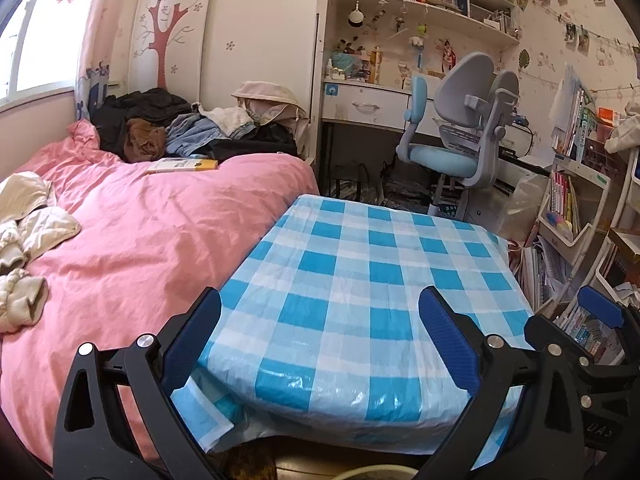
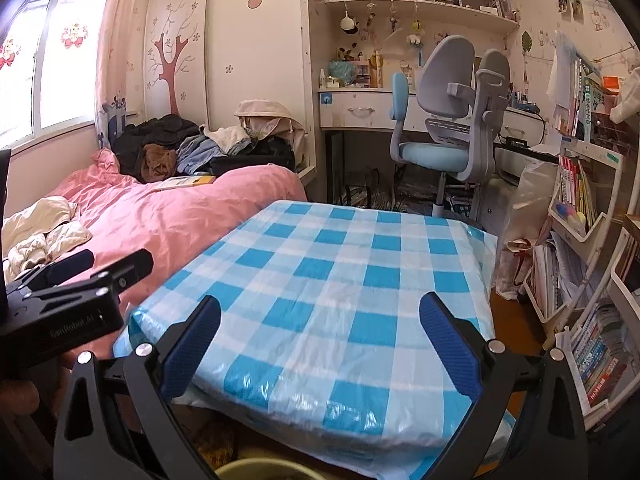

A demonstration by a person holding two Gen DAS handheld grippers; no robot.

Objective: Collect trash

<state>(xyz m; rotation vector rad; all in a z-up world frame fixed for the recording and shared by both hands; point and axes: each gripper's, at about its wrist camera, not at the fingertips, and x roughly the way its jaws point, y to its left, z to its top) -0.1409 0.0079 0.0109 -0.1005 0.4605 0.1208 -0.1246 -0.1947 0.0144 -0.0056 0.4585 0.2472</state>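
A small table with a blue-and-white checked plastic cloth (image 1: 360, 280) stands in front of both grippers; it also shows in the right wrist view (image 2: 340, 280). No trash lies on it that I can see. My left gripper (image 1: 320, 328) is open and empty, its blue pads over the table's near edge. My right gripper (image 2: 320, 332) is open and empty over the same edge. The right gripper shows at the right of the left wrist view (image 1: 600, 312); the left gripper shows at the left of the right wrist view (image 2: 80, 280). A pale round rim (image 2: 260, 470) shows below the table's edge.
A bed with a pink duvet (image 1: 140, 240) lies left of the table, with piled clothes (image 1: 180, 128) and a yellow book (image 1: 182, 165). A blue-grey desk chair (image 1: 460, 132) stands beyond the table by a desk. White shelves with books (image 1: 580, 240) stand on the right.
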